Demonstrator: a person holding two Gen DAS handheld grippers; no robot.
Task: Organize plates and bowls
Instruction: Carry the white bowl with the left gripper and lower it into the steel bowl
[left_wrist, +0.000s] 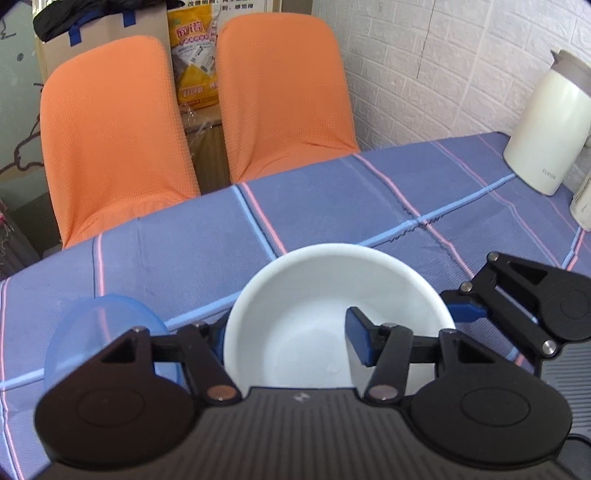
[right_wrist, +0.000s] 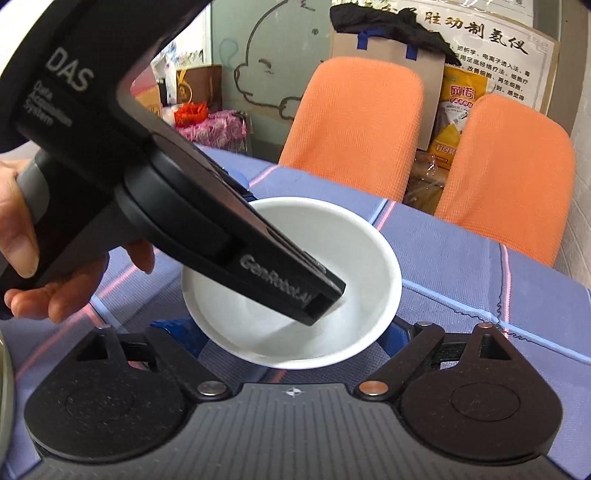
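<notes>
Your left tongs (left_wrist: 288, 343) pinch the white bowl (left_wrist: 332, 314) by its rim, one finger (left_wrist: 360, 341) inside the wall and the other outside, hidden behind it. That one-sided hold is the risk: the bowl could pivot and slip if you swing it, or knock the blue bowl (left_wrist: 99, 332) just beside it on the left. Your right tongs (right_wrist: 291, 332) are spread wide and empty, with the white bowl between and just above their fingers, so closing them early could jolt it. It looks to be held just over the tabletop (left_wrist: 332, 199).
</notes>
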